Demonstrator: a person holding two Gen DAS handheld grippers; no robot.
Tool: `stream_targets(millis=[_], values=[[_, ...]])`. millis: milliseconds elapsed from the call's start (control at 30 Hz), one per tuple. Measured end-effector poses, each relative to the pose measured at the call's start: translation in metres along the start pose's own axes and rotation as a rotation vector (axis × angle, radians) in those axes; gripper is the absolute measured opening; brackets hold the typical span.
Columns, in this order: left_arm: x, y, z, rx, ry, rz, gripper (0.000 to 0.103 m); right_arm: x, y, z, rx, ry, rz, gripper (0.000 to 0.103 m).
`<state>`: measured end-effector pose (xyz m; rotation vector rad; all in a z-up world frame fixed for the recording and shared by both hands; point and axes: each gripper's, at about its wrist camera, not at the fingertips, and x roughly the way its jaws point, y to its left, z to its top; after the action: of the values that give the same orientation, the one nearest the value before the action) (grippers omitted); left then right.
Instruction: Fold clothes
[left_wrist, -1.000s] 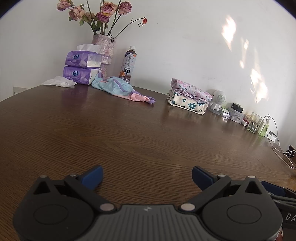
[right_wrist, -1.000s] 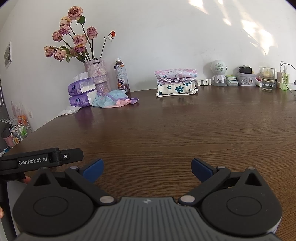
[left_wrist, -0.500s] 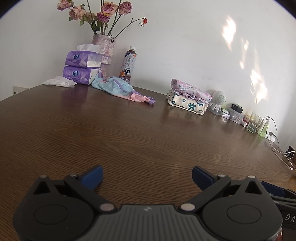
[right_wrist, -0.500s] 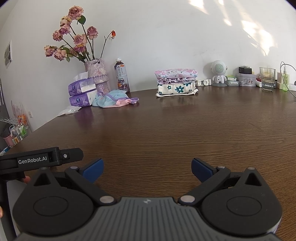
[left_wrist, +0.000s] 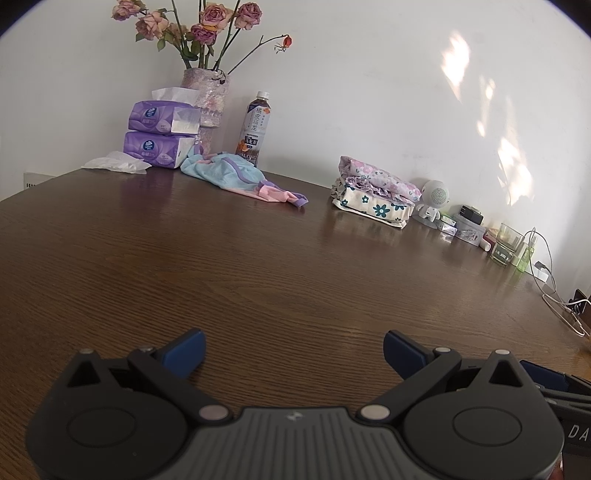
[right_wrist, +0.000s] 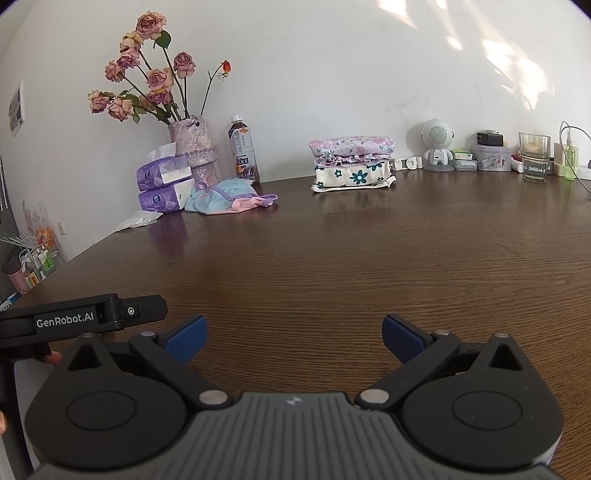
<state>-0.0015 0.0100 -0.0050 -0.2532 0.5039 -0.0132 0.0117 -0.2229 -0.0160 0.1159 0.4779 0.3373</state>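
Observation:
A crumpled light-blue and pink garment (left_wrist: 236, 179) (right_wrist: 225, 197) lies at the far side of the brown wooden table (left_wrist: 258, 266) (right_wrist: 332, 258), beside the tissue packs. A neat stack of folded floral clothes (left_wrist: 375, 195) (right_wrist: 351, 162) sits against the wall further right. My left gripper (left_wrist: 293, 352) is open low over the near table edge, nothing between its blue pads. My right gripper (right_wrist: 293, 338) is open too, equally empty. Both are far from the clothes. The left gripper's black body (right_wrist: 81, 317) shows at the left of the right wrist view.
A vase of dried roses (right_wrist: 192, 151), two purple tissue packs (left_wrist: 159, 136), a tea bottle (left_wrist: 255, 129) and a loose tissue (left_wrist: 114, 164) stand back left. A small white robot figure (right_wrist: 437, 146), boxes, a glass (right_wrist: 533, 155) and cables (left_wrist: 554, 291) crowd the back right.

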Motion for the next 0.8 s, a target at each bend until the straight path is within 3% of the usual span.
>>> stream_targets(millis=[800], values=[[0.0002, -0.0012, 0.0005, -0.001, -0.002, 0.0, 0.103, 0.0012, 0.0023, -0.0001, -0.004, 0.007, -0.005, 0.103]])
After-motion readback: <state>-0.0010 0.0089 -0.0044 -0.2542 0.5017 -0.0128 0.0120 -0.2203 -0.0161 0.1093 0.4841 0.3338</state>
